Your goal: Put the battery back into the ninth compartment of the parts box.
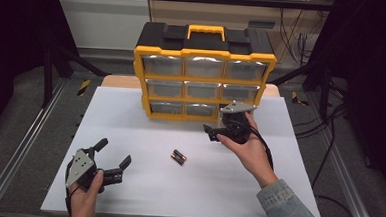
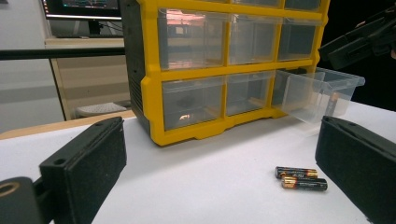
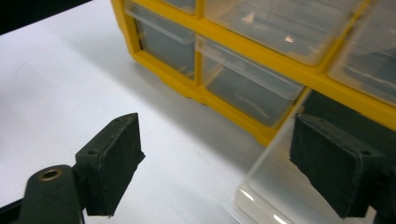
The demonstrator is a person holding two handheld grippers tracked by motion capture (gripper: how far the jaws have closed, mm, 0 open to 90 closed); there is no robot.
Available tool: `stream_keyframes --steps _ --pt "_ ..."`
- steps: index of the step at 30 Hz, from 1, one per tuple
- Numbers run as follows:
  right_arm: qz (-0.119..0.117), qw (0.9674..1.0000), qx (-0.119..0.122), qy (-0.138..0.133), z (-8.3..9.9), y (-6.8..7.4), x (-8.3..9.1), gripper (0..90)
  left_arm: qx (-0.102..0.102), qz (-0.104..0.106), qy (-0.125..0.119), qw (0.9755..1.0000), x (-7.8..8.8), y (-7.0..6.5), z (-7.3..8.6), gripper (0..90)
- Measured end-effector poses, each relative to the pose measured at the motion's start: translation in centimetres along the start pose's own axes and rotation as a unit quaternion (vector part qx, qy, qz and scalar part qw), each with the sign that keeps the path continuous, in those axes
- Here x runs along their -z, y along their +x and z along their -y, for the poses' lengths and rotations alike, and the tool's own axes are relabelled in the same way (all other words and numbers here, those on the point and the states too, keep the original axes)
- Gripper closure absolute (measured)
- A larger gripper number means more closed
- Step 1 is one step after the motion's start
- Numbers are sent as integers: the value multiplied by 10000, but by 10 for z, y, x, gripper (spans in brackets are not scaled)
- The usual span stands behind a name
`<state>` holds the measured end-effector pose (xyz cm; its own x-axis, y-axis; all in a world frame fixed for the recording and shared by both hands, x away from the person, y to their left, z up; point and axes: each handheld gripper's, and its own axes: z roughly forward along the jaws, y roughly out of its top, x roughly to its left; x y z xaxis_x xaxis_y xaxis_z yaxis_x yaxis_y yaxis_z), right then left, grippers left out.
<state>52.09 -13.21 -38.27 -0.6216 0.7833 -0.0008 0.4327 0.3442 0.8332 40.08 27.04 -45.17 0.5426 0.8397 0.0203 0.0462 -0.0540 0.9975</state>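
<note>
Two AA batteries [image 1: 178, 157] [image 2: 301, 178] lie side by side on the white table, in front of a yellow and black drawer organizer [image 1: 205, 53] [image 2: 149, 93] [image 3: 233, 100]. Its bottom right clear drawer [image 2: 322, 88] [image 3: 275, 186] is pulled out, and a battery [image 2: 334, 102] stands inside it. My right gripper [image 1: 219, 124] [image 3: 224, 163] [image 2: 364, 39] is open and hovers just over that drawer, holding nothing. At the table's near left my left gripper [image 1: 113, 153] [image 2: 219, 186] is open, pointing toward the batteries, well short of them.
The white table top [image 1: 145, 126] has dark floor and metal rails [image 1: 24, 139] on both sides. The organizer's other clear drawers [image 1: 203, 67] are pushed in. A yellow carry handle [image 1: 206, 30] sits on top. Cables hang at the back right.
</note>
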Motion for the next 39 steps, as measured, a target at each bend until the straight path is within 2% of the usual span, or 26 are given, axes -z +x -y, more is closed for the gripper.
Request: stream_keyframes --steps 5,12,17,20,23,25,34,39 --pt "-78 9999 113 58 0 12 -6 154 -15 6 1 10000 0 0 0 18" --pt "-142 9998 101 -29 -2 20 -12 146 -21 4 3 10000 0 0 0 19" --pt "-231 9997 110 25 -2 29 -20 143 -36 0 3 10000 0 0 -1 18" --pt "-375 9992 34 151 0 37 -26 131 -55 8 9 10000 0 0 -1 18" --pt "-378 9986 197 318 4 46 -33 125 -51 3 7 10000 0 0 -1 18" --pt "-403 9984 199 340 6 50 -36 132 -46 4 0 10000 0 0 -1 18" --pt "-444 9967 245 626 16 60 -45 139 -45 5 8 10000 0 -1 -1 18" --pt "-506 9948 286 831 23 66 -52 179 -48 9 5 10000 0 0 -1 18"
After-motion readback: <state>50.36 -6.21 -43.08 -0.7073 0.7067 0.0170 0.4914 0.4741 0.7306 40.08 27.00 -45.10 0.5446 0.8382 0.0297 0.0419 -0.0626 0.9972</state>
